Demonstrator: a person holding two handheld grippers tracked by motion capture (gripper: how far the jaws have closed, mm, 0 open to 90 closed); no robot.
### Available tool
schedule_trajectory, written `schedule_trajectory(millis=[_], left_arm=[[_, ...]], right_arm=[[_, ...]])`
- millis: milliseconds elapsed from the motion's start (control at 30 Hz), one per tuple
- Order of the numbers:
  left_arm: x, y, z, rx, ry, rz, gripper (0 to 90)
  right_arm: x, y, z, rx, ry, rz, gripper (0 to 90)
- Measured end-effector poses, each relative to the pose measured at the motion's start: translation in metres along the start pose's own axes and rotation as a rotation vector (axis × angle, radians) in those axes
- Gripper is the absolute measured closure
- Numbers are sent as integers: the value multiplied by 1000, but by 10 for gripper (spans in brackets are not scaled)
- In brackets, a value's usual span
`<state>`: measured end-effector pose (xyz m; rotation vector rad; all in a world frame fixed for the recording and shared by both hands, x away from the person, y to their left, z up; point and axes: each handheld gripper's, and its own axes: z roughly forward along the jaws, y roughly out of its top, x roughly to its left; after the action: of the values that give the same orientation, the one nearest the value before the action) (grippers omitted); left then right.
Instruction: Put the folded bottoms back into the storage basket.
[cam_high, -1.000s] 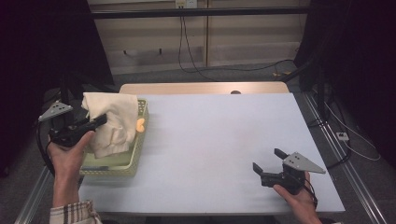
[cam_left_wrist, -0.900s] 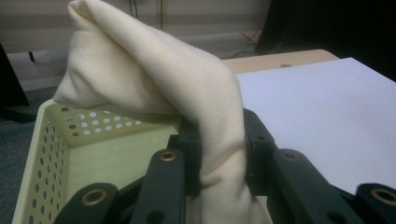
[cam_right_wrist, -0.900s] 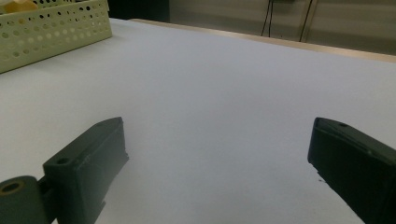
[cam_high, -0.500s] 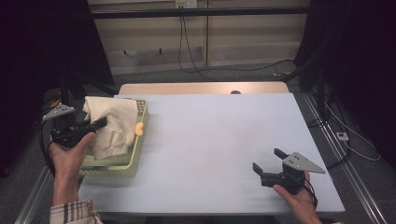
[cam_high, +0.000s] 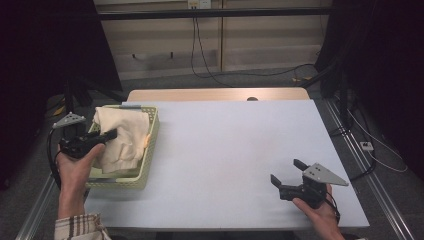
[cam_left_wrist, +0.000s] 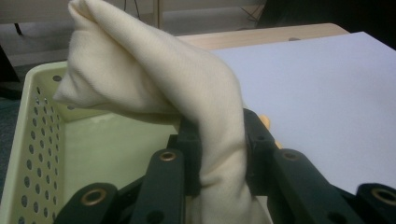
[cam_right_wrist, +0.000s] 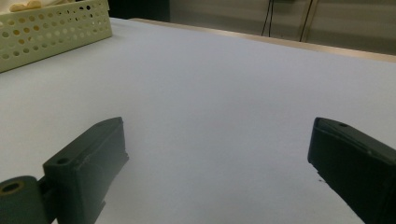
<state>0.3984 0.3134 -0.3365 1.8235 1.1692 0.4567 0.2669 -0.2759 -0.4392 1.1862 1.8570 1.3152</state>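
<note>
Nearest, at the tabletop's (cam_high: 230, 150) near right corner: the right gripper (cam_high: 291, 172), held low in a person's right hand (cam_high: 320, 212), grey three-cornered plate on top. Its jaws stand spread wide; in the right gripper view (cam_right_wrist: 217, 154) only bare white surface lies between them, and they touch no item.

Next, along the near left edge: a person's left hand (cam_high: 75, 162), a plaid cuff at the wrist, carrying the left gripper (cam_high: 107, 135). Its jaws are pinched on a cream cloth (cam_high: 122, 137). In the left gripper view (cam_left_wrist: 219, 158) a bunched fold of the cloth (cam_left_wrist: 187, 88) runs straight down between the two black jaws, which press it from both sides, and the rest rises above them in a soft peak that leans to that view's left.

Same station, left edge of the tabletop: a pale yellow-green perforated basket (cam_high: 145, 167), long side running near to far. The cloth hangs over and into it, draped against the gripper, its upper part lifted above the rim. In the left gripper view the basket's (cam_left_wrist: 35, 121) inner floor shows bare beneath the raised fold. A small orange item (cam_high: 148, 140) shows at the basket's right wall, just beside the cloth; what it is I cannot tell.

Middle and right of the tabletop: plain white surface.

Far edge: a strip of bare wood (cam_high: 215, 94) beyond the white cover.
</note>
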Motion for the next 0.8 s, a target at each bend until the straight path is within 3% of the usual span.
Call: schedule_trajectory(millis=[800], left_arm=[[1, -7, 22, 76, -15, 2, 737]], right_arm=[[0, 0, 1, 2, 1, 0, 42]])
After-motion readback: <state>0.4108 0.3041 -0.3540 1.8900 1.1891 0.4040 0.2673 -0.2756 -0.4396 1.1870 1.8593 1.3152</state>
